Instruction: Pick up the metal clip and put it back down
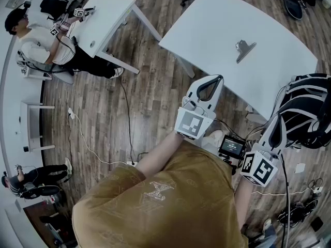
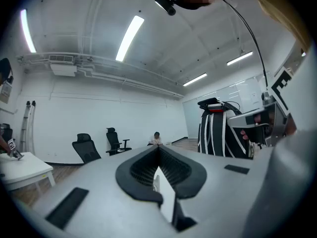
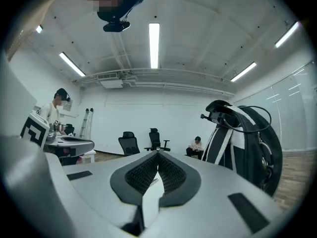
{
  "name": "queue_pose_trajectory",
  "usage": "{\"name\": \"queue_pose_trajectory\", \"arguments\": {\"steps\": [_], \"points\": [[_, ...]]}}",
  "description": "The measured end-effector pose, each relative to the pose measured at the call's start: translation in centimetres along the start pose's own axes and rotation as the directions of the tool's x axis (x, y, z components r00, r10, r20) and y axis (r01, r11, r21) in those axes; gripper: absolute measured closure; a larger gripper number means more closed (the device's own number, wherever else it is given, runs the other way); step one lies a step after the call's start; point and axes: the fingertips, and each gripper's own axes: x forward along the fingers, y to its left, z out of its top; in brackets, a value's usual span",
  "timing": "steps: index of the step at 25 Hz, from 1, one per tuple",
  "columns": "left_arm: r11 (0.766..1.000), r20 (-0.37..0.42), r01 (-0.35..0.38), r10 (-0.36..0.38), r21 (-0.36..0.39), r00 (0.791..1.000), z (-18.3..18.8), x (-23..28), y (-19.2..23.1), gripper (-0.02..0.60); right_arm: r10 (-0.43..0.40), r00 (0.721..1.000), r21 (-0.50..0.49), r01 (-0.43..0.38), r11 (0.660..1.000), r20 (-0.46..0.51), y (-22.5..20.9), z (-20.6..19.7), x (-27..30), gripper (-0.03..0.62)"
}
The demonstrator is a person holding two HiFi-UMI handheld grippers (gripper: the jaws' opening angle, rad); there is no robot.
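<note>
Evidently idle, the left gripper (image 1: pixel 213 80) and right gripper (image 1: pixel 277 122) are each pressed together on nothing. They are held level at lower centre and lower right, probably ahead of any reach. Only the head view shows the metal clip (image 1: pixel 244 49), lying untouched on the white table (image 1: pixel 217 30) at upper right. The gripper views show the jaw tips meeting.

Silvery grey on the metal clip (image 1: pixel 244 49), plain white on the curved table top (image 1: pixel 207 30), grey-brown plank grain across the wooden floor (image 1: pixel 155 102), mustard with pale motif on the shirt (image 1: pixel 181 190), black-and-white stripes on the backpack (image 1: pixel 305 105)
</note>
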Motion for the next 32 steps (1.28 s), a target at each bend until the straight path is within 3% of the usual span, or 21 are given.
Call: {"name": "queue_pose_trajectory", "arguments": {"steps": [9,26,32], "points": [[1.0,-0.007,0.017,-0.017,-0.001,1.0,-0.1,1.3,-0.4,0.574,-0.005,1.0,-0.008,0.005,1.0,0.002,-0.5,0.5,1.0,0.586],[0.996,-0.005,0.073,-0.074,-0.053,0.997,-0.8,10.3,4.1,0.575,-0.056,0.998,-0.033,0.056,0.998,0.011,0.7,1.6,10.3,0.586],[0.994,-0.014,0.108,-0.108,0.002,0.994,-1.1,14.8,3.7,0.575,-0.109,0.994,-0.034,0.11,0.993,0.024,-0.7,1.6,13.4,0.586]]}}
